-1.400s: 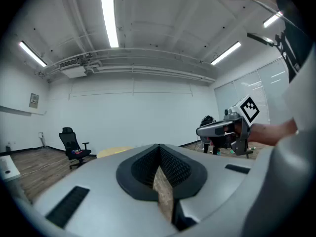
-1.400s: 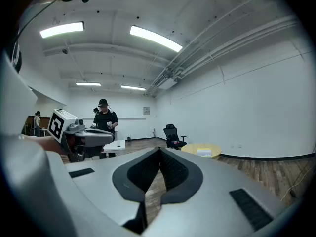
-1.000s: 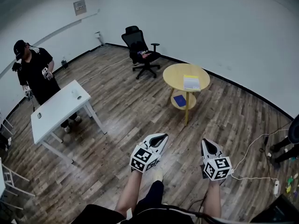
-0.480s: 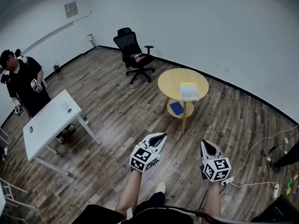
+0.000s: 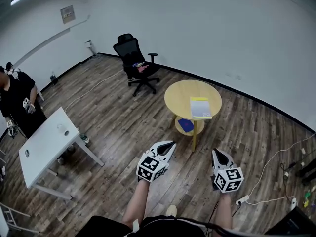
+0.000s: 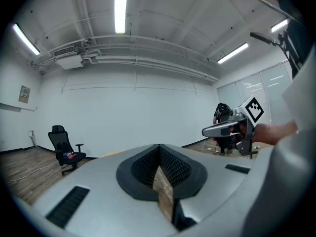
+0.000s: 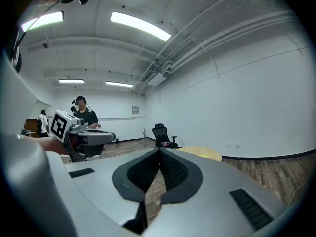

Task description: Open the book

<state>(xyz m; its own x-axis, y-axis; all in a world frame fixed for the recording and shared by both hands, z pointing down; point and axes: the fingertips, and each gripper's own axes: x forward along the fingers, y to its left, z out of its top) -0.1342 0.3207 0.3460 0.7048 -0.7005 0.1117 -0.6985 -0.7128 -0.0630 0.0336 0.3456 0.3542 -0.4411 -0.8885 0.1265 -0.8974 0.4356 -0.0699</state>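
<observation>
A closed book (image 5: pixel 200 107) with a yellow and white cover lies on the round yellow table (image 5: pixel 180 95), near its right edge. Both grippers are held out level over the wooden floor, well short of the table. My left gripper (image 5: pixel 170 143) is shut with nothing in it, and the left gripper view shows its jaws meeting at the tip (image 6: pixel 159 145). My right gripper (image 5: pixel 216 151) is likewise shut and empty (image 7: pixel 159 148). The table top (image 7: pixel 203 153) shows just past the right gripper's jaws. Each gripper view shows the other gripper beside it.
A blue item (image 5: pixel 186 125) lies on the table's lower shelf. A black office chair (image 5: pixel 132 63) stands beyond the table, by the far wall. A white rectangular table (image 5: pixel 47 144) and a person in black (image 5: pixel 15 102) are at the left. Cables and a power strip (image 5: pixel 242 200) lie on the floor at right.
The whole view has advanced across the floor: the round table and book are nearer, and the white table and the person have slid to the left. Both grippers stay shut.
</observation>
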